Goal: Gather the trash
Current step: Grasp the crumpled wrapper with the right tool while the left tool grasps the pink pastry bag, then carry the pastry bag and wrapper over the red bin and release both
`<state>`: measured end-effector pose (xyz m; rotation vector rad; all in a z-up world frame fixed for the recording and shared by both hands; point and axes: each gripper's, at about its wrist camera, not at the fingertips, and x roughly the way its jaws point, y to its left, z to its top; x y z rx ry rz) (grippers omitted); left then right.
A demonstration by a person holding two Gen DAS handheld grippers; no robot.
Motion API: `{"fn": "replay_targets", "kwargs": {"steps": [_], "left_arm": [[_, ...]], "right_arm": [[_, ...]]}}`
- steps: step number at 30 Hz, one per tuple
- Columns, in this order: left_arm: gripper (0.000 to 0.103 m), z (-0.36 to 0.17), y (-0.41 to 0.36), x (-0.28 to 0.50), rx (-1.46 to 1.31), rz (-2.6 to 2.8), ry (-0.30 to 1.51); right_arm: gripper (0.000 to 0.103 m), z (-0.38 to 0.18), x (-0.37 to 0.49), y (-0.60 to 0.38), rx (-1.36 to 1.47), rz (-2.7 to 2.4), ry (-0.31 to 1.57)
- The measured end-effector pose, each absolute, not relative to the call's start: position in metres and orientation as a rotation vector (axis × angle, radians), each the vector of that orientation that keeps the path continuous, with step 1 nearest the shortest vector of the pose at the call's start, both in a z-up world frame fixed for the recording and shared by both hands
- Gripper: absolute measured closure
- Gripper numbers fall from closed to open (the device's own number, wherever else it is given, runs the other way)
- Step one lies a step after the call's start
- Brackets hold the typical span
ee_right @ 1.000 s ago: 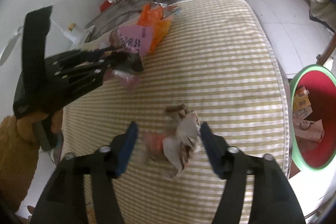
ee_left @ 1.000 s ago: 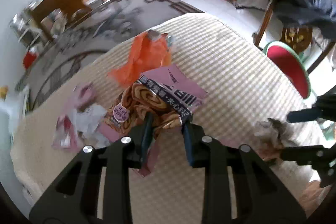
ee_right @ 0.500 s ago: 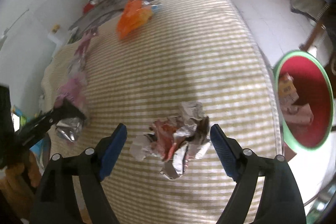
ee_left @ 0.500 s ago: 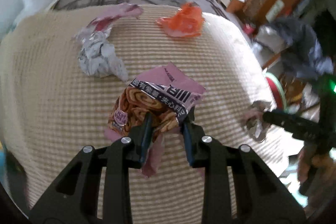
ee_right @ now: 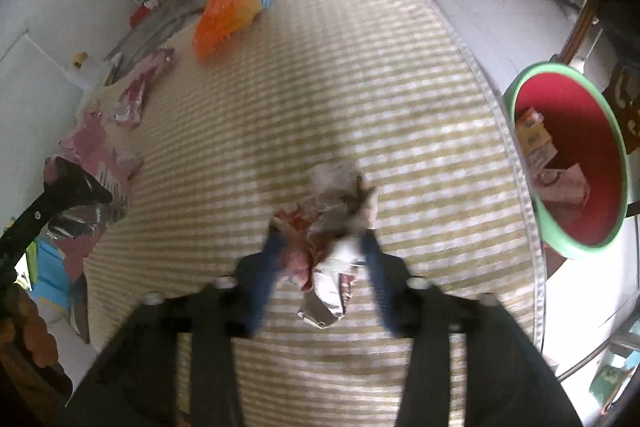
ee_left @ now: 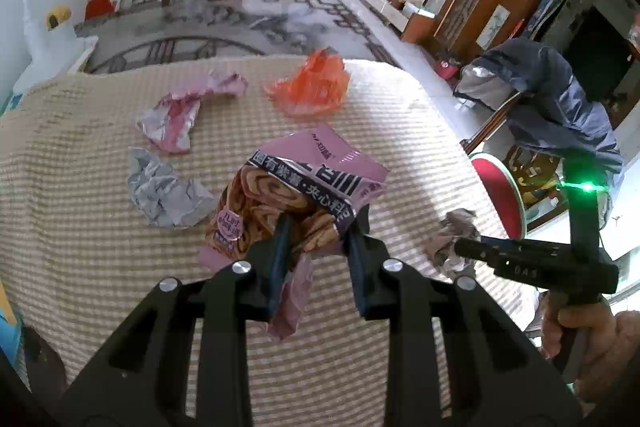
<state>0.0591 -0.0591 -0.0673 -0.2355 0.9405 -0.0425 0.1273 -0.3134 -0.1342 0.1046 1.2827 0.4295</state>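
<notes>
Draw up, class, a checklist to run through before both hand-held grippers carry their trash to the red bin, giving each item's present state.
1. Left hand-held gripper shut on the snack wrapper: ok.
2. Right hand-held gripper closed around the crumpled wrapper: ok, though blurred.
3. Crumpled wrapper lifted off the striped cloth: cannot tell.
4. Red bin open and within view beside the table's right edge: ok.
5. Room in the bin: ok, a few packets lie at its bottom.
6. Table finished: not ok; orange bag, pink wrapper and grey foil remain.
</notes>
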Motion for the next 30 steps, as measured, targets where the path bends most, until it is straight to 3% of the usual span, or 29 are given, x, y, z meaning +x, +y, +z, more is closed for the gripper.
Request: {"fn": "replay_targets", "kwargs": {"steps": [7,16,30], "left_arm": [[0.077,-0.045,-0.065,0.067,-0.223,-0.080,0.844],[0.077,-0.034,-0.104,0.087,-0.220,-0.116,0.830],[0.077,-0.019,-0.269,0.129,-0.303,-0.127,0.778]], "right_arm": [[0.082,-0.090,0.122,-0.320,0.148,0.418,1.112],[0.082,-0.066,0.122,-0.363,0.210,0.392,1.044],[0.081,-0.049,0.187,-0.522,0.181,0.437,0.979]]}}
